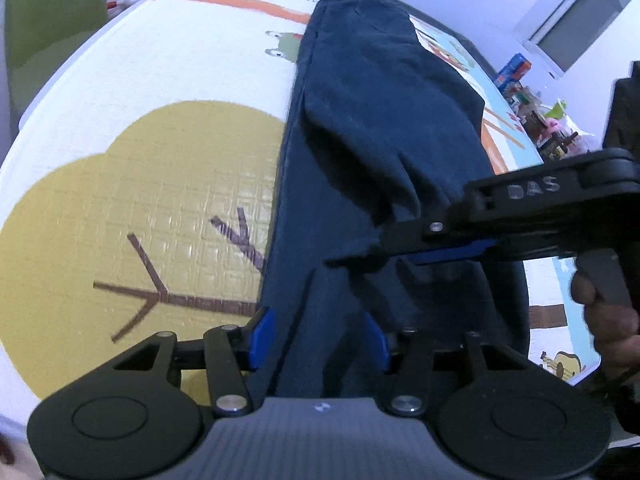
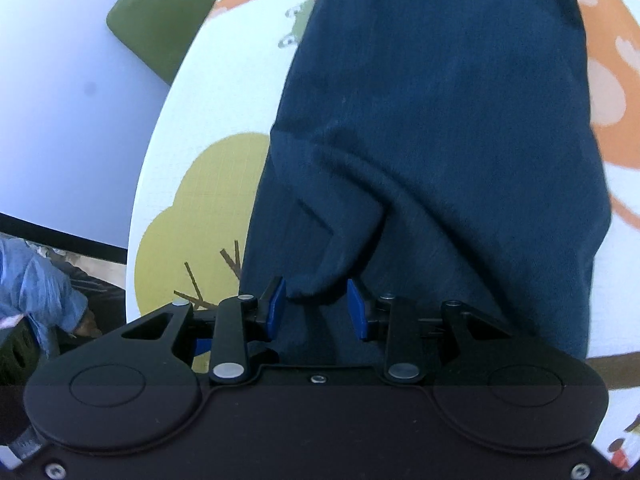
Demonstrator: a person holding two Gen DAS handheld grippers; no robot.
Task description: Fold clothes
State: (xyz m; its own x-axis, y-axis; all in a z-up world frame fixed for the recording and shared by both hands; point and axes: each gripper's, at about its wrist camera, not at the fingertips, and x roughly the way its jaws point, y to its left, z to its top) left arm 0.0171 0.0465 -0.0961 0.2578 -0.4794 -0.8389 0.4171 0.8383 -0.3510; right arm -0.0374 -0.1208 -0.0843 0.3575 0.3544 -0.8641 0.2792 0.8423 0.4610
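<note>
Both grippers are spread: the left gripper [image 1: 320,340] straddles the near edge of the navy garment [image 1: 360,100], the right gripper [image 2: 317,306] brackets a raised fold. The garment lies lengthwise on the play mat [image 1: 140,80]. A fold seems underway; fingers must be closed on cloth before lifting

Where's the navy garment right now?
In both wrist views the navy garment lies along the printed mat, right of the yellow tree print, its near end between both open grippers' fingers.
</note>
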